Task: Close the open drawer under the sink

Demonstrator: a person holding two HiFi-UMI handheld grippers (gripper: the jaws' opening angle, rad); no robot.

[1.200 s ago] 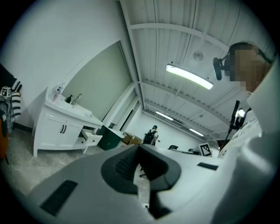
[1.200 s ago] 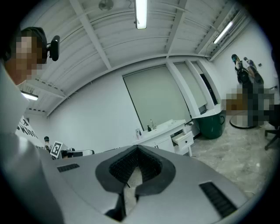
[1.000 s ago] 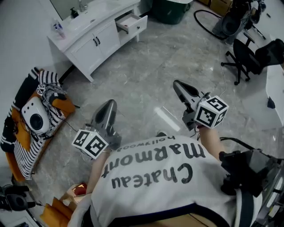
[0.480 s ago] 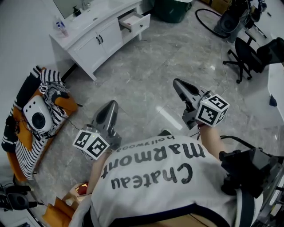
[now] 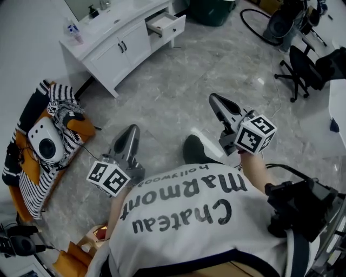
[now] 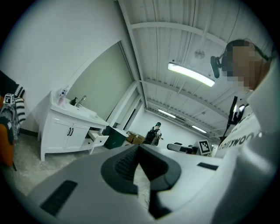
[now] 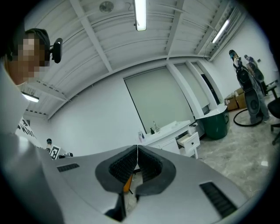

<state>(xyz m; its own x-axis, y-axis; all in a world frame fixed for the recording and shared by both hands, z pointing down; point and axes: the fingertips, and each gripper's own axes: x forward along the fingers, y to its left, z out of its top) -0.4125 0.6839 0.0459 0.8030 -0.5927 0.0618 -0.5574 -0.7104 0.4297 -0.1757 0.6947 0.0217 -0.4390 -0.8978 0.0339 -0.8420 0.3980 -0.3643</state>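
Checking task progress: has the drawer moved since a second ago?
No. The drawer still juts out from the vanity front just as far.

Grey marble floor (image 5: 178, 92), white wall (image 5: 21, 32), black office chair (image 5: 299, 58), green bin (image 5: 211, 13), strip light (image 7: 140, 14) on the ceiling.

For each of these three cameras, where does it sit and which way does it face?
Head view: on the person's head, steeply down at the floor; shirt, left gripper and right gripper show.
Left gripper view: on the left gripper, level across the room, vanity at left; shut jaws and shirt show.
Right gripper view: on the right gripper, level toward the vanity; shut jaws and shirt show.
Shared: all three show the vanity's open drawer.
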